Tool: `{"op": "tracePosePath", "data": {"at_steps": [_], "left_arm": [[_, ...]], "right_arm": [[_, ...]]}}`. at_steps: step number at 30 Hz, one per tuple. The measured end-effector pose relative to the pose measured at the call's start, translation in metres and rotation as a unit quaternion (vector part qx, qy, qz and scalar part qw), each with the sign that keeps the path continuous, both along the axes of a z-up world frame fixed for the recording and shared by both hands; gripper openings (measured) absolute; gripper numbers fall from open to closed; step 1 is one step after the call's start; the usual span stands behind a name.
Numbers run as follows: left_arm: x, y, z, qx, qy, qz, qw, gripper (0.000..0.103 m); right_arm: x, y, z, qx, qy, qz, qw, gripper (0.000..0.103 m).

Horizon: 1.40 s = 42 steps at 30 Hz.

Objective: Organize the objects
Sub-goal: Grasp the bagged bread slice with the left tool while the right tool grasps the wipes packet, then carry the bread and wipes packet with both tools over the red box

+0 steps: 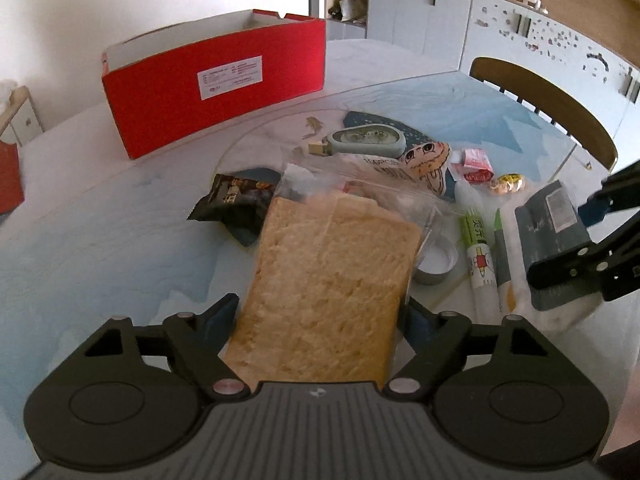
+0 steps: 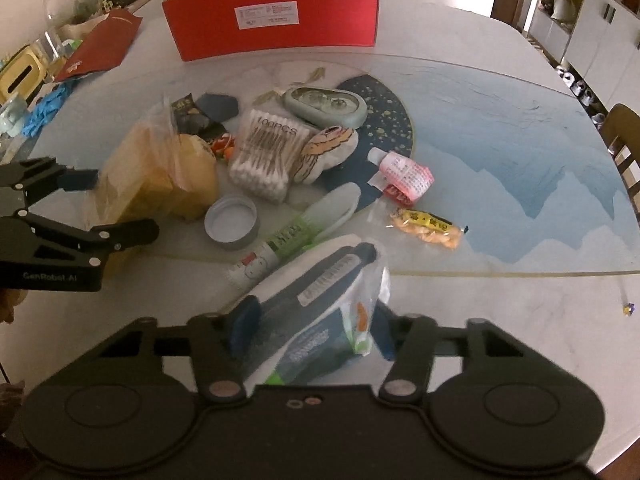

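My left gripper is shut on a bag of sliced bread; it also shows in the right wrist view, at the left, held between the left gripper's fingers. My right gripper is shut on a blue-and-white packet in clear plastic; in the left wrist view that packet is at the right. The open red box stands at the back of the table, also in the right wrist view. Loose items lie between them.
On the table lie a cotton swab pack, a grey-green case, a jar lid, a green glue tube, a dark snack packet, a pink bottle and a yellow snack bag. A chair stands beside the table.
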State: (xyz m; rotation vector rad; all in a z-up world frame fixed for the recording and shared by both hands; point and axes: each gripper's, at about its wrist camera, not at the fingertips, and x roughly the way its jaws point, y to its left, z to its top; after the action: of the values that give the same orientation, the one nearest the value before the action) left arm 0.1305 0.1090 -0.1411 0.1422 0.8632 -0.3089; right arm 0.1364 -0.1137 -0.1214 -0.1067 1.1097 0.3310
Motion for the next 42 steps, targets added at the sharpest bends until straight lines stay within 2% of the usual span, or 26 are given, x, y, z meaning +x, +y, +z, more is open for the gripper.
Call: {"op": "tracePosePath", "data": {"at_steps": [1,4,9,17,27,37,42], "left_arm": [[-0.001,0.0,0.001,-0.004,0.002,0.002,1.0,0.082],[-0.003,-0.001,0.002,-0.007,0.005,0.005,1.0,0.081],[-0.007,-0.001,0.01,-0.017,0.002,0.012,0.9998,0.079],[-0.011,-0.001,0.041,-0.041,-0.007,0.023,0.9989,0.079],[0.013,0.005,0.082,-0.066,-0.027,0.028,0.997,0.079],[0.074,0.03,0.126,-0.073,-0.044,0.039,0.9956,0.079],[0.115,0.044,0.145,-0.058,-0.053,0.051,0.9956,0.079]], "right_arm": [[0.001,0.0,0.001,0.0,-0.002,0.0,1.0,0.041],[0.001,0.0,0.003,-0.001,-0.007,0.0,1.0,0.026],[0.0,-0.002,0.012,-0.002,-0.022,-0.001,1.0,0.014],[0.002,-0.007,0.045,0.008,-0.061,0.003,0.998,0.013],[0.039,-0.011,0.096,0.028,-0.114,0.012,0.993,0.013],[0.102,0.001,0.138,0.043,-0.158,0.027,0.986,0.013],[0.137,0.008,0.149,0.041,-0.169,0.028,0.984,0.013]]}}
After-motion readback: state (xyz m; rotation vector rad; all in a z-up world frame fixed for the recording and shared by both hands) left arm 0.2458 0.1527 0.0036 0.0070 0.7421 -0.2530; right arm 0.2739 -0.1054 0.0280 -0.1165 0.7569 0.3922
